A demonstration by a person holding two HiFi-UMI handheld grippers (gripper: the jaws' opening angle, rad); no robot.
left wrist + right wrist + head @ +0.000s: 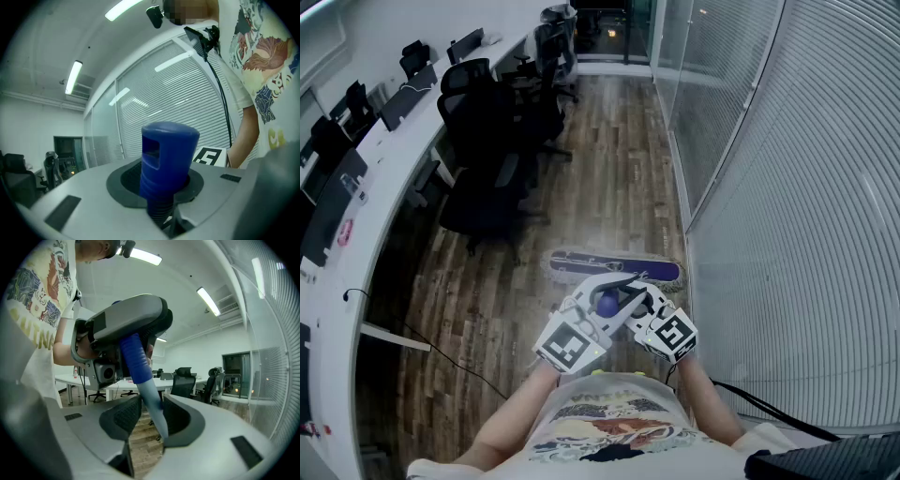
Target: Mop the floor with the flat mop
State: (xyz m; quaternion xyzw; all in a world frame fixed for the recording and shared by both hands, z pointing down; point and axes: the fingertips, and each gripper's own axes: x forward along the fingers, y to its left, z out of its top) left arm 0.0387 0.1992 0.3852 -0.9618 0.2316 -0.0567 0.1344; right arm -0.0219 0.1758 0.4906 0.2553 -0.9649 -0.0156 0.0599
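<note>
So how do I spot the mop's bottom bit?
Look right to the wall of white slatted blinds. On the brown wooden floor beside it lies the flat grey mop pad with purple fringe, long and low, unlike the tall black office chairs.

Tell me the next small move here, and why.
Probably push the mop head forward along the floor. The left gripper and right gripper are both shut on the handle, the mop head lies flat just ahead of them, and open floor stretches onward beside the blinds.
</note>
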